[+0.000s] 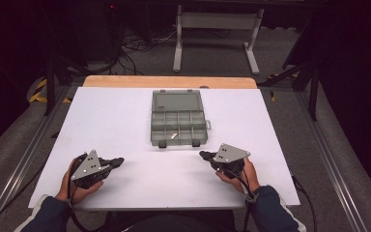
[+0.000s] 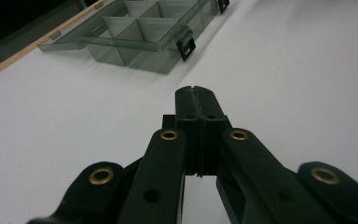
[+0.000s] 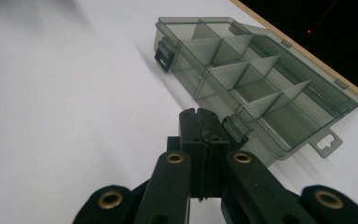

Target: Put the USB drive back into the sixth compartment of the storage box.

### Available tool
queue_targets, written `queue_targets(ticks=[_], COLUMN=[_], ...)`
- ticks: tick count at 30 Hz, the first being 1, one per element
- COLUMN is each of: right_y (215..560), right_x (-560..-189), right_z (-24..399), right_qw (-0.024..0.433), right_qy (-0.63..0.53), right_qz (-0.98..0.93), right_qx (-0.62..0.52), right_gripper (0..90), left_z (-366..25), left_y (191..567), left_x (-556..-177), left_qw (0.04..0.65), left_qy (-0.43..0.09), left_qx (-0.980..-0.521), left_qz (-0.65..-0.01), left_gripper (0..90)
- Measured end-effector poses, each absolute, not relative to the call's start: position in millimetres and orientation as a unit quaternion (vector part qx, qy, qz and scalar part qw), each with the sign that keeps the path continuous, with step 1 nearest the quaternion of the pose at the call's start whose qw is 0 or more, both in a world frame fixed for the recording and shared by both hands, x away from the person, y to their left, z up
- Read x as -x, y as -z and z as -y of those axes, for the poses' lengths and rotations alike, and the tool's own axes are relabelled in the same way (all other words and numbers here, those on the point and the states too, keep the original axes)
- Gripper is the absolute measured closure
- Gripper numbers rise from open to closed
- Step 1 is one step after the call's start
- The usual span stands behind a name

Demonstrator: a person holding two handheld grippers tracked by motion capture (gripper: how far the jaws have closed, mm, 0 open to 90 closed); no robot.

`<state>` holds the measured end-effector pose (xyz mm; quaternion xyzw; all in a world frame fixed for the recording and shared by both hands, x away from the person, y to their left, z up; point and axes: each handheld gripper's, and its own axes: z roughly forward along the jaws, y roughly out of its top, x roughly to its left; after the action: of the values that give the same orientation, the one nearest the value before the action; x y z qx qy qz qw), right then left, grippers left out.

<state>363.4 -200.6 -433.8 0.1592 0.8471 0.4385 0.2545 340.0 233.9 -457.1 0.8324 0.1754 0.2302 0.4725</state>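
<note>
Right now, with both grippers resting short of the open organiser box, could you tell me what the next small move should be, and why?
Probably open the right gripper and ease it toward the organiser box. Both it and the left gripper have their jaws pressed shut on nothing and sit apart from the box on the white table. The right one points at the near latch, and shut jaws cannot take hold of anything.

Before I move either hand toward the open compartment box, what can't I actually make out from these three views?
- Small pale item in one compartment of the box: high view, too small to identify.
- Near right corner of the box: right gripper view, hidden behind the shut right tongs.
- Far end of the box: left gripper view, cut off by the top edge.
- Lid: high view, too dim to tell what it holds.
- Left tongs: shut, empty.
</note>
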Motion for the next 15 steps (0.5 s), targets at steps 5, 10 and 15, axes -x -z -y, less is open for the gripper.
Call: queue_targets(ticks=[5, 10, 15], right_y=[437.3, 437.3, 439.1], right_x=[-369.5, -374.7, -380.9], right_z=[205.5, 209.3, 217.0], right_qw=[0.249, 0.252, 0.256], right_qy=[-0.435, -0.431, -0.425], right_qz=[-0.848, -0.846, -0.844], right_qx=[-0.175, -0.184, -0.204], right_gripper=[90.0, 90.0, 90.0], left_z=[-232.5, -231.3, -227.7], left_y=[457.7, 457.3, 454.5], left_x=[-351.6, -359.0, -373.2], left_qw=[0.469, 0.467, 0.462], left_qy=[-0.222, -0.221, -0.222], left_qx=[-0.835, -0.837, -0.841], left_qz=[-0.182, -0.182, -0.175], left_gripper=[90.0, 90.0, 90.0])
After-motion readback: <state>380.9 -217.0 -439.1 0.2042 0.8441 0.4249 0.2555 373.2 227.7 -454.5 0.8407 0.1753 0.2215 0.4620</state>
